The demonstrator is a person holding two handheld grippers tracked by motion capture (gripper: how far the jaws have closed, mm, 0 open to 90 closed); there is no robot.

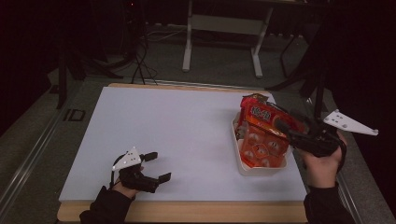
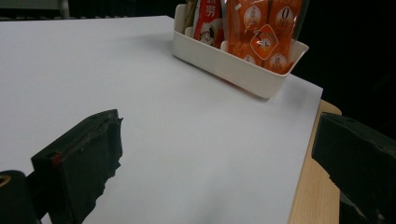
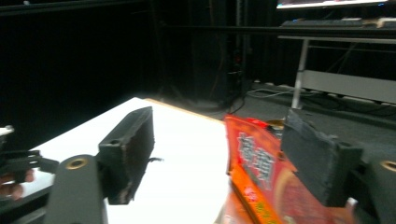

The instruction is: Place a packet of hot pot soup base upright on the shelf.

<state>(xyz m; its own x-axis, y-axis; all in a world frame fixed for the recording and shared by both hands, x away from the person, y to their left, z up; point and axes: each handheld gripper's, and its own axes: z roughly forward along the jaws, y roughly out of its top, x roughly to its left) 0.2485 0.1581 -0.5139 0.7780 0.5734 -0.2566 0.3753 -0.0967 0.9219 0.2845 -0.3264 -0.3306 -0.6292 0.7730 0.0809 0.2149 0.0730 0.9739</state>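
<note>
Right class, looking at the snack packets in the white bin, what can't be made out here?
- Packet lettering: too small in the high view.
- Front packet: blurred and cut by the bottom edge in the right gripper view.
- Bin contents behind the orange packets: hidden in the left gripper view.

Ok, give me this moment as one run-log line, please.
left gripper: open, empty, low over white table | right gripper: open, above orange snack packs | packs: standing in white bin

The room was dark; a white-legged desk frame (image 1: 223,35) stood on grey floor (image 1: 219,70) beyond the table (image 1: 187,212).
</note>
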